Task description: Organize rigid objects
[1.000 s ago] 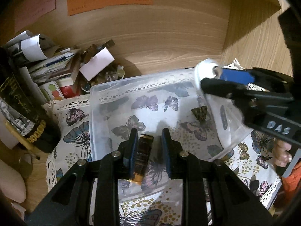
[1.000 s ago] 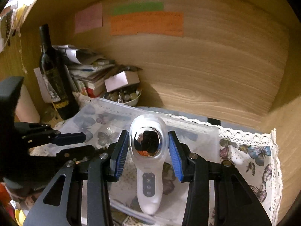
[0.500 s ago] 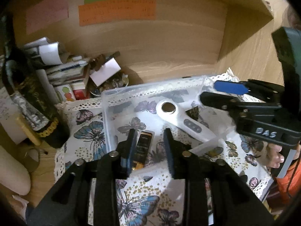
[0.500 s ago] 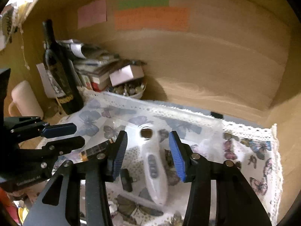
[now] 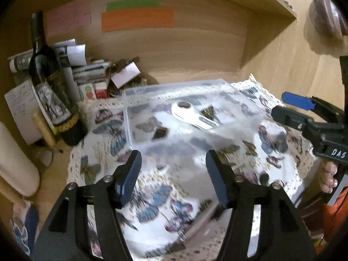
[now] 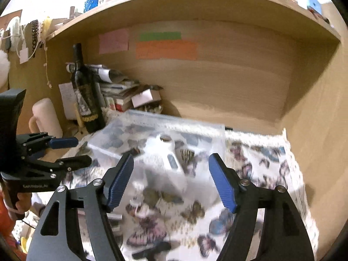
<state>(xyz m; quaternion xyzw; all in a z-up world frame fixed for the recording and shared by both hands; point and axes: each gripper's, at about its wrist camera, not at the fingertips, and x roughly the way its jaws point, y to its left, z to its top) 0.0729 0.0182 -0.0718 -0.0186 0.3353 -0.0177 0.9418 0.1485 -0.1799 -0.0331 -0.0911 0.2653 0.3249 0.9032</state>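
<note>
Looking along the left wrist view first: left gripper (image 5: 173, 170) hangs above the butterfly-print cloth (image 5: 152, 195) with its jaws spread wide and nothing between them, short of the clear plastic bin (image 5: 128, 117). Bin holds the white handheld device (image 5: 191, 114), lying flat with its round head toward the back wall, and a small dark amber-edged item (image 5: 159, 133) beside it near the left wall; judged reason for the placement: the bin serves as the collecting point for the loose rigid pieces. Right gripper (image 5: 289, 107) enters from the right edge, fingers parted, empty. White lettering "DAS" is legible on its body. Wine bottle (image 5: 51, 82) stands upright left of the cloth, label pictorial, text unreadable. Orange note (image 5: 137, 19), green and pink slips on the back panel carry writing too small to read. Right wrist view: right gripper (image 6: 170, 181) likewise wide apart and empty, poised over the near edge of the bin (image 6: 178, 121); device (image 6: 167, 152) is blurred but visibly inside. Left gripper (image 6: 67, 152) shows at left, open, with faint print on its body, not legible. A few small dark and white pieces on the cloth in front are blurred; likely next candidates
</note>
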